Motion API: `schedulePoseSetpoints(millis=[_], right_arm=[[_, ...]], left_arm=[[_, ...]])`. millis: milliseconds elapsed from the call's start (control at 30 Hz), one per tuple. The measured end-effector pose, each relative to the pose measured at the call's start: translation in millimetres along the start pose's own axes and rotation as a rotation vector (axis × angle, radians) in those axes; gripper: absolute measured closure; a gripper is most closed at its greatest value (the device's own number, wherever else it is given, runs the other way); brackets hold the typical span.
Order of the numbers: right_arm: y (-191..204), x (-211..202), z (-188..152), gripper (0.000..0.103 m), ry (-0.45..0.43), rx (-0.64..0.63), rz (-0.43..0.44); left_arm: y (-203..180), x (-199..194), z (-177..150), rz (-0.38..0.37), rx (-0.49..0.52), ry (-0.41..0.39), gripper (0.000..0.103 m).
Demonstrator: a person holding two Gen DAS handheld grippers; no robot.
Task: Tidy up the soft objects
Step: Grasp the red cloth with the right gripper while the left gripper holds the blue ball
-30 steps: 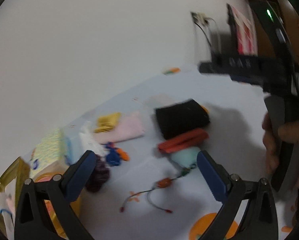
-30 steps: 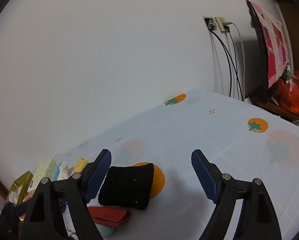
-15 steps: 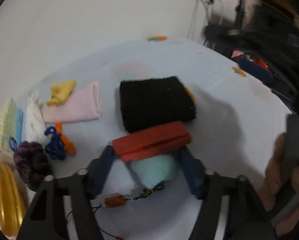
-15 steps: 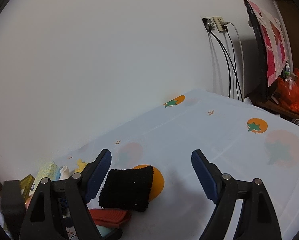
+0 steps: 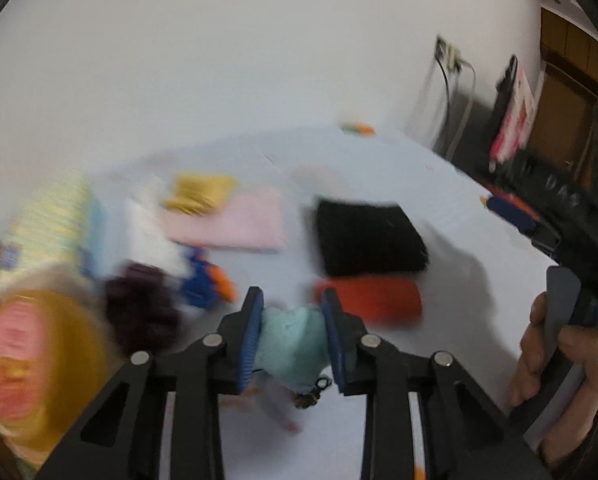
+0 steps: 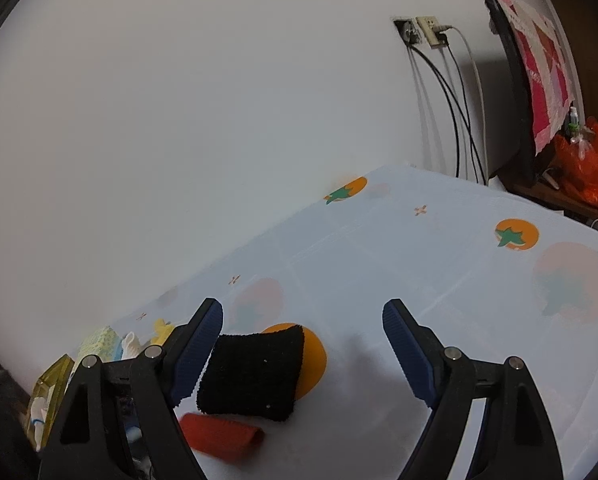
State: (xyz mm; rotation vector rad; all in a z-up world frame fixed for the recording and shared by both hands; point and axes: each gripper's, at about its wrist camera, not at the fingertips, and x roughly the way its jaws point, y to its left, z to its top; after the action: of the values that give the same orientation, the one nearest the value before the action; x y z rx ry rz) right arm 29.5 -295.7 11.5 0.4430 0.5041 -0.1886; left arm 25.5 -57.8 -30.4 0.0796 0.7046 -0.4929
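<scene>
Teal, soft and squashed: small plush (image 5: pixel 295 344) pinched between the closing pads of left hand-held gripper (image 5: pixel 293 340), probably just off the table (image 6: pixel 419 272), though blur hides contact. Pick-up step in hand; next calls for a carry to a sorted spot near black cloth (image 5: pixel 369 240) and red roll (image 5: pixel 373 300). Wide open a second ago. Right hand-held gripper (image 6: pixel 303 354) spread, empty, unchanged.

Our left tool (image 5: pixel 291 330) tilted downward, jaws closing, blue pads pressing soft teal item (image 5: pixel 289 344) between them. Our right tool (image 6: pixel 303 350) jaws spread wide, nothing between; right hand (image 5: pixel 555 360) wrapped round its handle.
</scene>
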Motion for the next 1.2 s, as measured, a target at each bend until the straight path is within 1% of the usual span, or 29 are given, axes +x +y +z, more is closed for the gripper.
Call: schedulePoseSetpoints(millis=[33,100,200,333,400,500,633,733,767,867,933,967,1000,1033,1100,1133,1200], right_arm=[[0.9,1.0,-0.6,0.019,0.007,-0.002,0.011],[4.5,3.1,-2.2,0.019,0.024,-0.016,0.034],[12.7,7.1,-7.2,0.019,0.063,-0.057,0.076],[27.3,10.6,-20.1,0.019,0.160,-0.129,0.185],[37.4,10.1,-29.8,0.019,0.214,-0.199,0.215],[56.8,9.6,-44.9,0.019,0.289,-0.334,0.232],[79.2,24.1,-64.9,0.019,0.396,-0.524,0.179],[85.9,43.0,-72.7,0.019,0.477,-0.570,0.172],[87.1,50.5,-75.1,0.017,0.506,-0.585,0.165],[94.8,57.2,-84.1,0.018,0.505,-0.659,0.138],[93.9,57.5,-86.2,0.022,0.501,-0.668,0.146],[92.5,55.0,-85.5,0.033,0.498,-0.668,0.155],[90.1,53.8,-86.1,0.040,0.493,-0.672,0.158],[89.3,52.6,-84.8,0.042,0.492,-0.670,0.155],[83.3,51.7,-84.0,0.051,0.492,-0.656,0.155],[79.1,51.0,-83.0,0.053,0.489,-0.641,0.156],[69.5,50.6,-80.4,0.060,0.489,-0.580,0.170]], left_arm=[[6.7,-10.9,-1.9,0.020,-0.006,-0.053,0.074],[16.5,-21.1,-1.4,0.031,-0.022,-0.118,0.074],[37.8,-36.7,1.9,0.004,-0.084,-0.218,0.074],[46.8,-48.3,7.2,0.009,-0.087,-0.295,0.074],[51.8,-51.2,6.9,0.003,-0.092,-0.304,0.074],[59.3,-53.8,7.3,-0.020,-0.113,-0.297,0.074],[63.7,-66.1,2.4,-0.033,-0.110,-0.312,0.074],[66.3,-70.0,0.8,-0.044,-0.115,-0.322,0.074],[67.2,-70.2,0.5,-0.042,-0.115,-0.320,0.074],[69.8,-68.2,0.0,-0.036,-0.125,-0.301,0.074],[71.3,-67.3,-0.2,-0.040,-0.131,-0.293,0.074],[70.9,-67.8,-0.3,-0.040,-0.130,-0.294,0.074],[70.5,-68.6,-0.4,-0.038,-0.124,-0.296,0.074],[69.9,-69.0,-0.4,-0.036,-0.122,-0.296,0.074],[69.8,-69.1,-0.6,-0.035,-0.122,-0.293,0.074],[70.4,-69.5,-0.7,-0.036,-0.124,-0.293,0.074],[71.2,-70.6,-1.0,-0.038,-0.127,-0.295,0.074]])
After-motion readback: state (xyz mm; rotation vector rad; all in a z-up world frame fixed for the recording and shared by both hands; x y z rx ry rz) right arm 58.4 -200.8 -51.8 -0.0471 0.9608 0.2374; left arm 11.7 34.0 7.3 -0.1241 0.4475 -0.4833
